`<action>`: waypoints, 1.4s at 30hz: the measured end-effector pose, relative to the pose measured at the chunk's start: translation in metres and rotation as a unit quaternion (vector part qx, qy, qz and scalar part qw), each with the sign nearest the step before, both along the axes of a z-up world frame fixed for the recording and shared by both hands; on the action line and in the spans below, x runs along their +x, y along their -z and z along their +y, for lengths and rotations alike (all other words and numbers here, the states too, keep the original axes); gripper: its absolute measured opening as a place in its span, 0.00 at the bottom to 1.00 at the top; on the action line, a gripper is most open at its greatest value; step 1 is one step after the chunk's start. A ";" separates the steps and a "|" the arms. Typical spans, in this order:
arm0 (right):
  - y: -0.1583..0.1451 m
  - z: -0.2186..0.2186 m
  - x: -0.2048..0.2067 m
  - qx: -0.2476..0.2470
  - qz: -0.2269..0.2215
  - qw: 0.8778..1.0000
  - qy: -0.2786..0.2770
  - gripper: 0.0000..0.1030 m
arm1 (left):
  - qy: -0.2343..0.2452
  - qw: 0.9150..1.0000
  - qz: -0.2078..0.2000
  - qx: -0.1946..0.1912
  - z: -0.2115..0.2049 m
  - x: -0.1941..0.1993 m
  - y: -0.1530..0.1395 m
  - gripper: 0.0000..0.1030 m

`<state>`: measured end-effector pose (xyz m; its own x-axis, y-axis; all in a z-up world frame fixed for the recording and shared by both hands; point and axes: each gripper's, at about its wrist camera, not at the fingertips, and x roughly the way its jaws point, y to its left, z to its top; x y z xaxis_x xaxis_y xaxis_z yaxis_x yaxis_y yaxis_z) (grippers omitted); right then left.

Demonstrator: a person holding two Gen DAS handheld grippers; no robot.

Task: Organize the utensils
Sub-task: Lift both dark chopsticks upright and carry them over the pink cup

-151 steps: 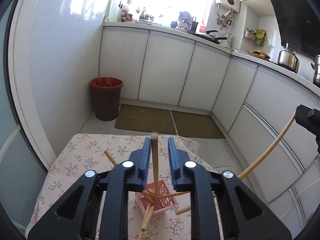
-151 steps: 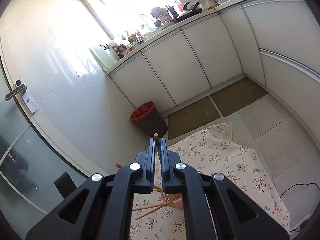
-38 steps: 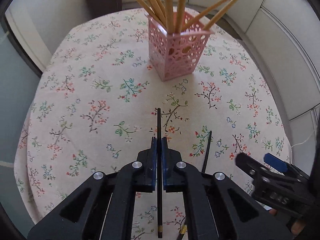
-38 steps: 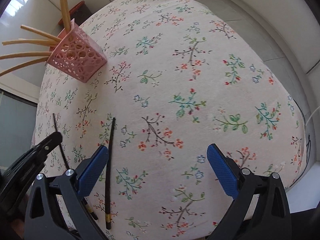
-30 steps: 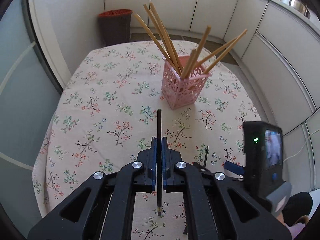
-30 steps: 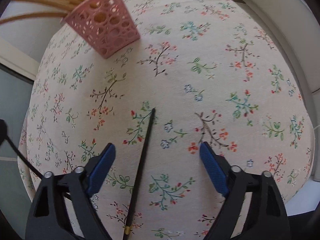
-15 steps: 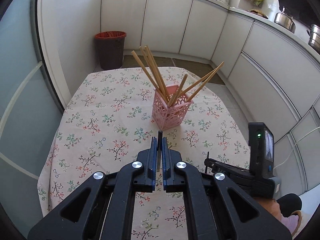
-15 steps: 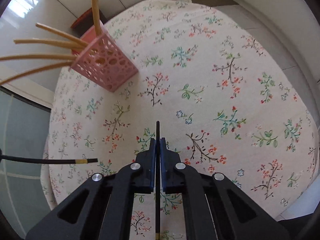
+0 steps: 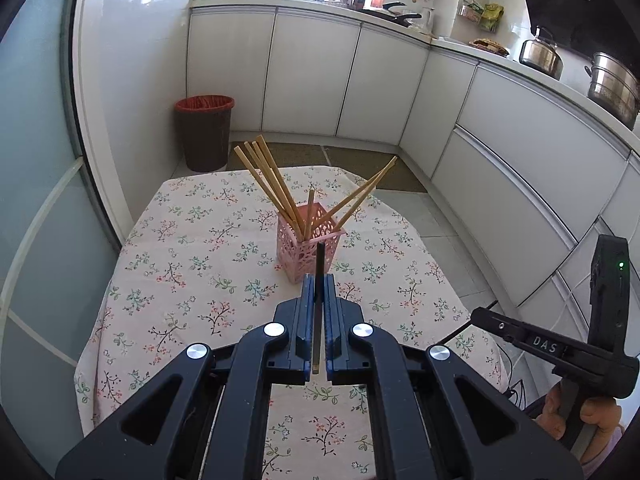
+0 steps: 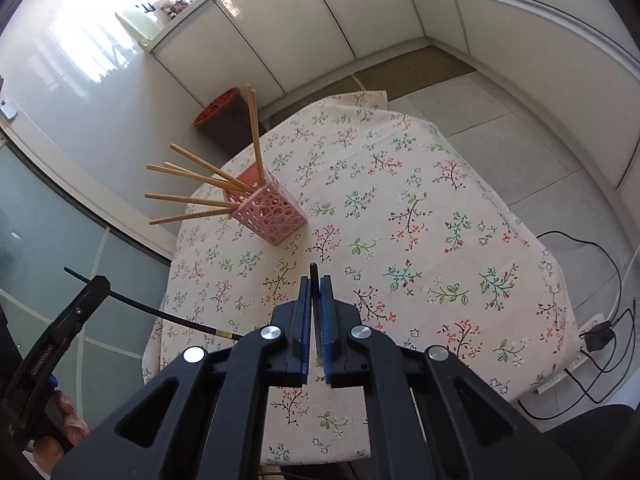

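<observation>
A pink perforated holder (image 9: 309,240) (image 10: 267,216) stands near the middle of the floral tablecloth (image 9: 192,248) (image 10: 420,208), with several wooden chopsticks (image 9: 267,176) (image 10: 192,200) fanning out of it. My left gripper (image 9: 319,280) is shut on a black chopstick (image 9: 319,258) whose tip points at the holder from above the table. My right gripper (image 10: 315,282) is shut on a second black chopstick (image 10: 314,274), lifted over the cloth to the right of the holder. The left-held black chopstick (image 10: 160,312) also shows at the left of the right wrist view.
A red-lined waste bin (image 9: 205,132) stands on the floor beyond the table. White cabinets (image 9: 312,76) run along the back and right, with pots (image 9: 612,88) on the counter. A cable and plug (image 10: 596,336) lie on the floor at the right. A hand (image 9: 584,416) grips the right tool.
My right gripper closed on the black chopstick that lay on the cloth and lifted it. Both grippers rose and tilted up, so the table looks smaller and the cabinets show.
</observation>
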<state>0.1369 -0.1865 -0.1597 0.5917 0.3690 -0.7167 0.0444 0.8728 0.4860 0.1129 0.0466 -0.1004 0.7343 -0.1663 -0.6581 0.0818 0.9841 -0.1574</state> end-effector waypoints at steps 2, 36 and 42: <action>-0.014 -0.004 -0.003 0.004 -0.019 1.000 0.002 0.05 | -0.003 1.000 -0.008 0.000 0.000 -0.003 -0.008 0.04; -0.106 -0.035 0.071 0.037 -0.121 0.992 0.016 0.05 | -0.040 0.994 -0.096 0.032 -0.047 0.123 -0.073 0.04; -0.108 -0.026 0.083 0.035 -0.119 0.992 0.008 0.05 | -0.045 0.997 -0.055 0.032 -0.042 0.150 -0.033 0.15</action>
<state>0.2199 -0.2122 -0.0521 0.7472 0.4023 -0.5289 -0.0656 0.8367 0.5437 0.2625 0.0050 -0.0675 0.8123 -0.0564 -0.5805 0.0053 0.9960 -0.0893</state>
